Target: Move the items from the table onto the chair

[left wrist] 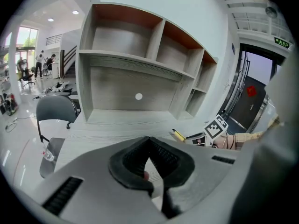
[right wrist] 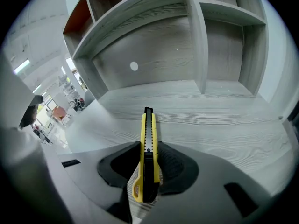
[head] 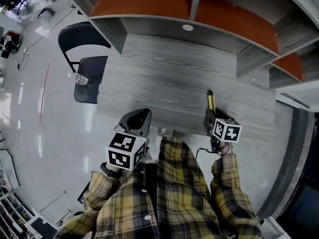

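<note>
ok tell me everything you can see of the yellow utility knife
The utility knife has a slim yellow plastic-looking body, a black slider strip and a loop at its rear. It stands on edge between the right tool's pads, which press its sides, black tip pointing over the grey table toward the shelving.

Overhead plus two low views share the table (head: 174,83).

No legible text, labels or numbers anywhere
</note>
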A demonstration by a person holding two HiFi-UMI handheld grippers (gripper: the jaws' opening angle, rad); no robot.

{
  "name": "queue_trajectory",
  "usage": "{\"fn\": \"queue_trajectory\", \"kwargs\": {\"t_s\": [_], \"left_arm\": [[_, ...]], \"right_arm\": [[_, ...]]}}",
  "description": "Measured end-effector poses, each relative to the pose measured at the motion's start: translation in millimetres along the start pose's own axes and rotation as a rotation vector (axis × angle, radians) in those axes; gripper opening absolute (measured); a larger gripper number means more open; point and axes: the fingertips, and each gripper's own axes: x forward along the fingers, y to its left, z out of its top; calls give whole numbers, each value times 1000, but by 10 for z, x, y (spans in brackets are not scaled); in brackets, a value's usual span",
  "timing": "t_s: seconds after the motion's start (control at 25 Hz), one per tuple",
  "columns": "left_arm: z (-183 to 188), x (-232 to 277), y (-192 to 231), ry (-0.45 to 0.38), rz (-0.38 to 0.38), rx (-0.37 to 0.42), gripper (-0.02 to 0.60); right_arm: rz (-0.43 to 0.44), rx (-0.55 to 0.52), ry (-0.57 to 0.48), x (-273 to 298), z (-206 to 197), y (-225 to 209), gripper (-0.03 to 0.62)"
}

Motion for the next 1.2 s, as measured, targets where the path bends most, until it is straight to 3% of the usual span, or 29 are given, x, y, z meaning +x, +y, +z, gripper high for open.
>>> {"fn": "queue_trajectory", "kwargs": {"t_s": [0.2,0.48,0.96,1.2], "left_arm": [[-56,-147,221,-30,2,-40,5],[-223,-498,850,-61,38,-105,5],[-735,-1474,2835,-79,96,-209,5],[-1074,-1911,3731,-80,155,-235,5]], "right_arm": [[65,18,-42,-112,150,457,127],[186,-15,-42,18,350,1500,127],[372,-155,9,903,455,4392,127],[465,-156,14,1519,445,5842,127]]}}
